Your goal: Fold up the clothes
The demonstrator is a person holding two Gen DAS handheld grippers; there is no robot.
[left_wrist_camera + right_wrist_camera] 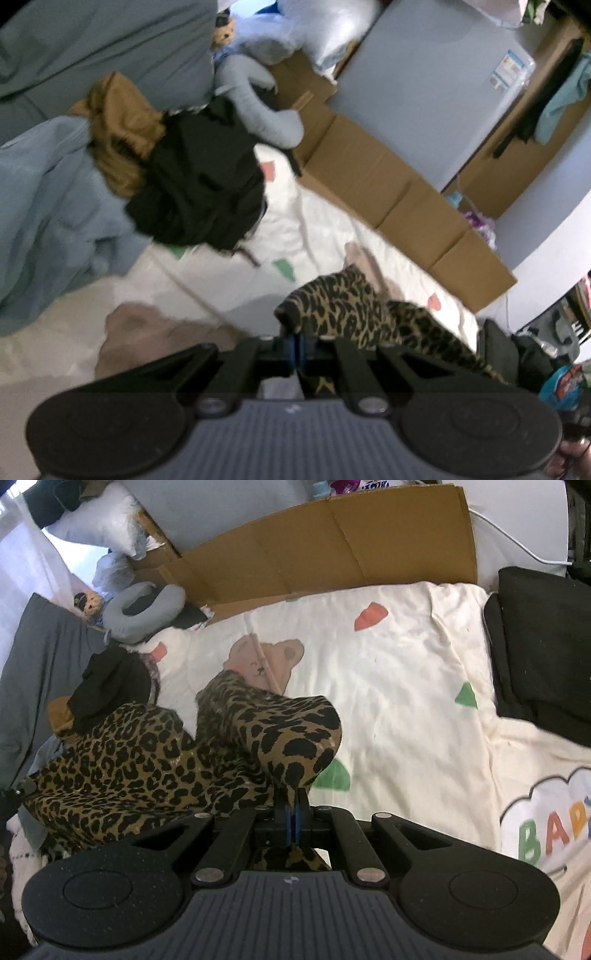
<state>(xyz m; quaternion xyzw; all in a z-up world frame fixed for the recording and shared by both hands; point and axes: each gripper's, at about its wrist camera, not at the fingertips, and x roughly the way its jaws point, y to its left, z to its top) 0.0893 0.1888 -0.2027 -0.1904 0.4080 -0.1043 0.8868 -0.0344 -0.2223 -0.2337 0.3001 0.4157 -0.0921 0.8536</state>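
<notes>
White bedding (pixel 406 686) with a printed bear and small coloured shapes covers the bed under both grippers, and flat brown cardboard (pixel 332 542) lies along its far edge.

The right gripper (pixel 292 812) is fully closed on the leopard-print garment (pixel 147 760). Its blue pads (pixel 289 821) pinch a fold of the cloth, which rises just ahead of the fingertips as a rounded hump and then hangs down to the left of the gripper in a loose, crumpled mass. A little of the same cloth shows also behind the pads, between the fingers.

The left gripper (pixel 294 345) is closed as well and grips another part of the garment (pixel 354 314). From its tips the spotted cloth runs ahead and to the right (this view is blurred, so the exact edge is hard to see).

Ahead of the left gripper, and to its left, a black garment (pixel 203 184) lies in a heap on the bedding, touching a brown garment (pixel 118 129) and a light blue blanket (pixel 44 206). A grey neck pillow (pixel 144 609) rests further ahead, near the cardboard. To the right of the right gripper, a black cushion (pixel 543 642) sits at the edge of the bedding.
</notes>
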